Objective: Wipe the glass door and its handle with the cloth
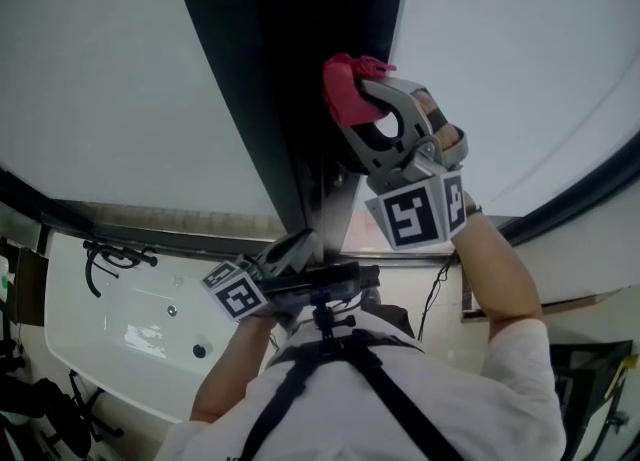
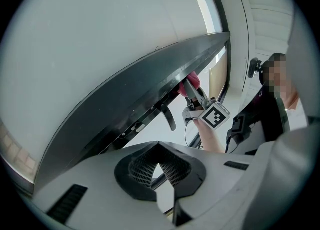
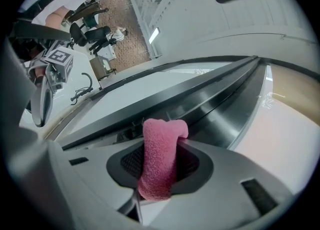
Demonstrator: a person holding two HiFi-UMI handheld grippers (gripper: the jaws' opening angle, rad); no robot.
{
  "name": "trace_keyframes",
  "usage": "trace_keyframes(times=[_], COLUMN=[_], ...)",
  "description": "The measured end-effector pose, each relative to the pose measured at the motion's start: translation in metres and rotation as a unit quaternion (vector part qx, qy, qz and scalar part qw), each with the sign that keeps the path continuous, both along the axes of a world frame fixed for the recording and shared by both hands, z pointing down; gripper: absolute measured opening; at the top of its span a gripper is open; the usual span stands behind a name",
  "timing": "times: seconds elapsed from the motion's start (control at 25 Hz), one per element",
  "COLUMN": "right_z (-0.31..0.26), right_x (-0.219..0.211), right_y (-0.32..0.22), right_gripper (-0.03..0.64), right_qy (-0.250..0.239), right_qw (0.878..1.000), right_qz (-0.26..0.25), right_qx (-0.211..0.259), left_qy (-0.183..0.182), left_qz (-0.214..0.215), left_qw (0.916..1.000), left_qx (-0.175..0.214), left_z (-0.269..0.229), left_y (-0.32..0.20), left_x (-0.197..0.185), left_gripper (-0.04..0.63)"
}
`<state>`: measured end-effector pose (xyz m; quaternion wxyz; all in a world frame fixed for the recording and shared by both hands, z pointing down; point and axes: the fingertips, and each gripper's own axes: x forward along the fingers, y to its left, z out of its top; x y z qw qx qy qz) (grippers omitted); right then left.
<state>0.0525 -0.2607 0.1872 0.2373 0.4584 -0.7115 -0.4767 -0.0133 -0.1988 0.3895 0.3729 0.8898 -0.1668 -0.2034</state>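
Cloth (image 3: 159,174) at dark door frame (image 1: 285,89).
Right claw (image 3: 162,146) clamps the pink cloth; left claw (image 2: 159,149) closed, tips together, empty.

1. A white bathtub (image 1: 90,349) is seen at the lower left.
2. A dark tap (image 1: 112,257) is mounted on its left rim, and a round drain (image 1: 199,351) is set in its bottom.
3. Black chairs (image 3: 95,34) are seen far off on a speckled brown floor (image 3: 131,19).
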Motion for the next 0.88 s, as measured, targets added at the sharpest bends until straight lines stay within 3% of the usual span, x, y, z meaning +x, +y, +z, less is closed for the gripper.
trace_keyframes(times=[0.88], right_z=[0.071], right_x=[-0.002], right_y=[-0.001], right_gripper=[0.117], right_qy=[-0.027], right_qw=[0.995], right_qz=[0.006], right_qx=[-0.099], left_qy=[-0.007], left_qz=[0.01], left_qw=[0.9999], left_qx=[-0.002], left_z=[0.0], left_y=[0.003], left_x=[0.005], left_gripper=[-0.008])
